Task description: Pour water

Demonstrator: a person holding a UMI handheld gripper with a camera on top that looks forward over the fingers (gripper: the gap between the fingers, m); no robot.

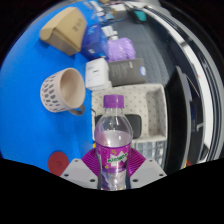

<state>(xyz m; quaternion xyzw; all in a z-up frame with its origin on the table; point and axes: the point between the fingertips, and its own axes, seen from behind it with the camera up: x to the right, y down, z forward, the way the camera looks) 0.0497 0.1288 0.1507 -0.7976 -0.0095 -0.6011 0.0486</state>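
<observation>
My gripper [113, 170] is shut on a clear plastic bottle [113, 140] with a purple cap and a purple label. The magenta pads [92, 161] press on the bottle's lower body from both sides. The bottle stands upright between the fingers, above the blue table [30, 110]. A tan perforated cup [62, 90] lies on its side on the blue table, to the left of and beyond the bottle, its mouth facing the bottle.
A white perforated basket [142, 105] stands just behind the bottle to the right. A white box [96, 72], a grey box [126, 72], purple items [121, 48] and a cardboard box [66, 30] lie farther back. The table's dark edge [190, 70] runs along the right.
</observation>
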